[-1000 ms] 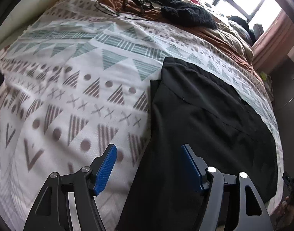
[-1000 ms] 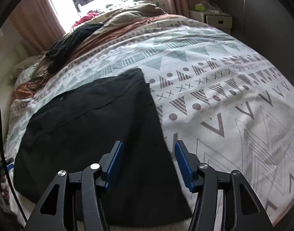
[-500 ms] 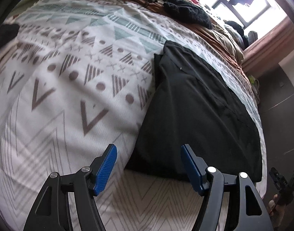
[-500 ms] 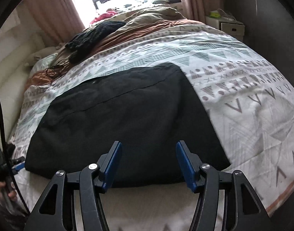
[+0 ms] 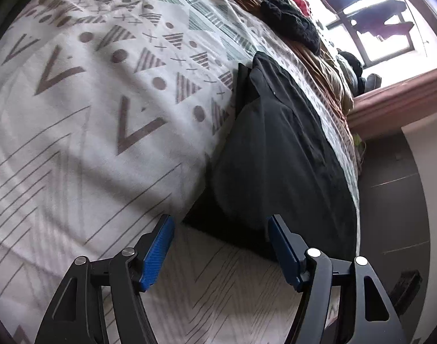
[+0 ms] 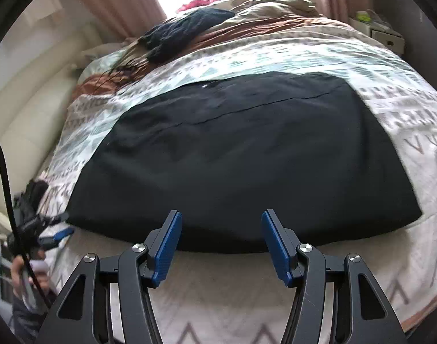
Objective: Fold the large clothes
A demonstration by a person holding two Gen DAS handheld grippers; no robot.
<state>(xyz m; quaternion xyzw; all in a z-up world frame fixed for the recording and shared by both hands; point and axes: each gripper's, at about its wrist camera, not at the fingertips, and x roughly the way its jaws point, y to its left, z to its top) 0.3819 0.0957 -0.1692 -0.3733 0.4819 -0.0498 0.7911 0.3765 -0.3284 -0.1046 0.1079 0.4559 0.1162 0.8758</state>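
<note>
Right now we are holding both tongs apart and gripping nothing: the left gripper [image 5: 219,243] is hanging just off the near left corner of the black garment [image 5: 281,154], and the right gripper [image 6: 219,243] is hovering before the middle of its near edge, neither one touching cloth as far as we can tell. We are judging that the next pinch is where things could slip: the quilt [image 5: 103,100] underneath is soft and puffy, so a jaw pushed in low may be catching quilt along with the hem, and lifting would then be dragging the bedding. The garment is looking doubled, with a lower layer peeking out at the far left corner, so grabbing only the top ply would be peeling the fold open. With the right gripper sitting mid-edge rather than at a corner, the free end may be sagging and skewing the next fold. The garment itself is lying flat on the quilt near the foot of the bed, a broad dark rectangle, mostly smooth, with one long seam [image 6: 264,106] running across and a tiny white speck near the far edge.
</note>
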